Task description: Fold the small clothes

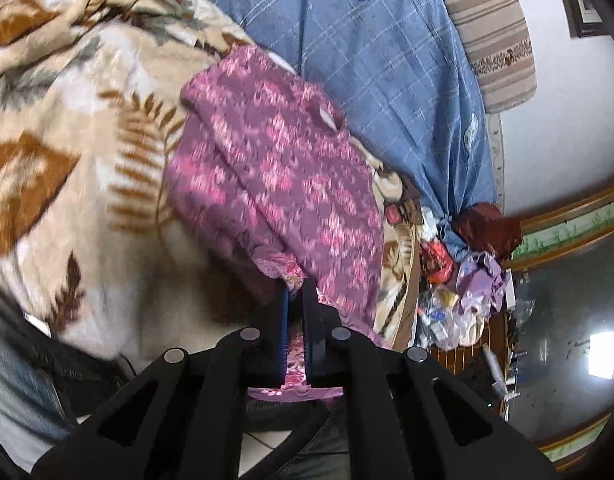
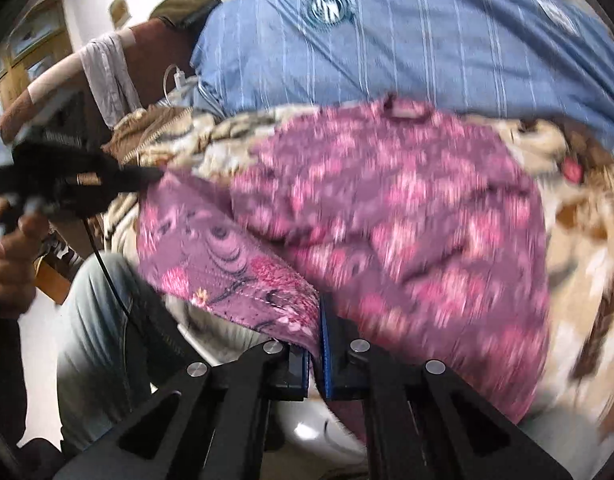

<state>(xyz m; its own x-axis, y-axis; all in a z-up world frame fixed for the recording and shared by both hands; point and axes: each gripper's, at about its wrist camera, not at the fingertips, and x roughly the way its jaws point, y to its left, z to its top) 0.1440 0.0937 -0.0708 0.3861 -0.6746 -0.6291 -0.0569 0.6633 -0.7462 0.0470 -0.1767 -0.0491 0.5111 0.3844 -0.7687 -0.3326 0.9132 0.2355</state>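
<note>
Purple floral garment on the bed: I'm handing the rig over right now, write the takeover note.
Left tongs: shut on the hem of the purple floral garment.
Right tongs: shut on another part of the same hem edge.
Garment: spread over the beige leaf-print blanket, neckline toward the blue bedsheet, near edge held between both tongs.
Done: both hem grips taken.
Left: no fold shows yet. Probably carry the hem toward the neckline, lay it down, release, then finish folding.
</note>
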